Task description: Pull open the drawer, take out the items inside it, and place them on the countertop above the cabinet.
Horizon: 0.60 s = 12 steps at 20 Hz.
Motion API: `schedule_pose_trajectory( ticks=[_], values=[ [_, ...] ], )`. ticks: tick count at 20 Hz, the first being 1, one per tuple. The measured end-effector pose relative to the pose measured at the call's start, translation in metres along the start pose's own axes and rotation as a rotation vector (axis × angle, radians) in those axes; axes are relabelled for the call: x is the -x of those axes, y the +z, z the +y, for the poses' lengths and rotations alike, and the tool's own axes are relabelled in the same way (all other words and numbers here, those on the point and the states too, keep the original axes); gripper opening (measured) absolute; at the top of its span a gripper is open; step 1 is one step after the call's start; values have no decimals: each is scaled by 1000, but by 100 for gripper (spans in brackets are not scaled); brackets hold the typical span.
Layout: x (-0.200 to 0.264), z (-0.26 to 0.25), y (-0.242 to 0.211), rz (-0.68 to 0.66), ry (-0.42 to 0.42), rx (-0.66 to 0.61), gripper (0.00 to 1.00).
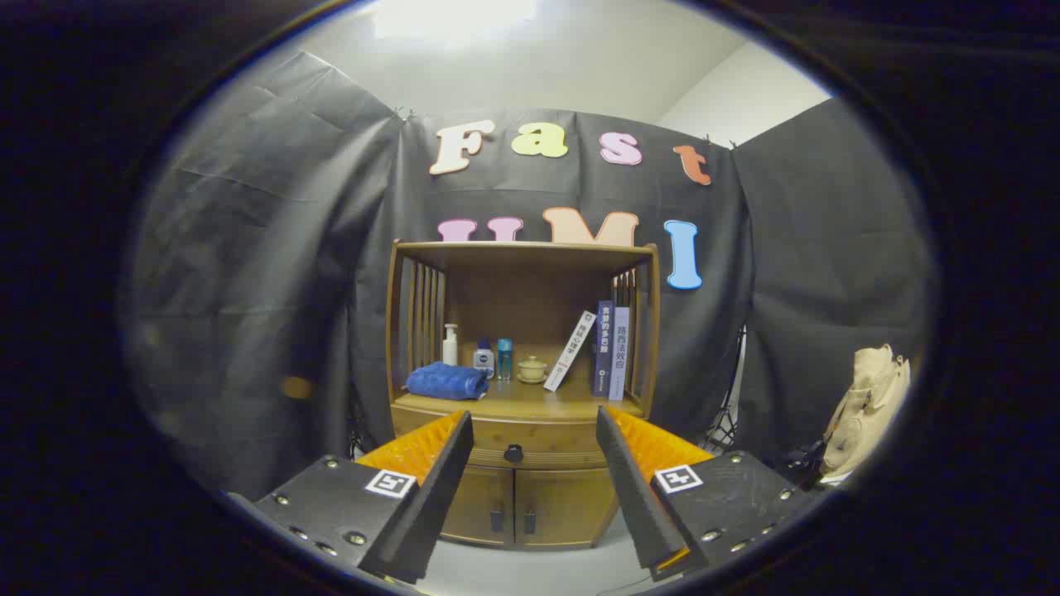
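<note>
Tongs (534, 451) spread wide, holding and touching nothing; between their fingers, beyond them, sits the black round knob (513, 453) of the closed brown wooden cabinet drawer (530, 436).

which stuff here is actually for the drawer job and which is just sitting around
For the job:
- drawer with its dark knob, shut
- countertop above it
- claw, open, short of the cabinet, knob showing between its fingers

Just lying about:
- blue towel
- bottles
- small lidded pot
- books
- tan bag off to the side
</note>
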<state>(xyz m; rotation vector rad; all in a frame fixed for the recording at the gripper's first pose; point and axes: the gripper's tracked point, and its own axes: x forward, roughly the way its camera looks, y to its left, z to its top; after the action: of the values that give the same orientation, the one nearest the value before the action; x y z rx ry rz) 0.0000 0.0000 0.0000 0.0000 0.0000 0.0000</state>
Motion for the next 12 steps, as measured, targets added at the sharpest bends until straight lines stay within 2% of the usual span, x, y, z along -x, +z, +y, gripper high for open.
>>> schedule_pose_trajectory(
  ticks=[12],
  values=[
    [-4,3,-5,3,11,-18,90]
  ],
)
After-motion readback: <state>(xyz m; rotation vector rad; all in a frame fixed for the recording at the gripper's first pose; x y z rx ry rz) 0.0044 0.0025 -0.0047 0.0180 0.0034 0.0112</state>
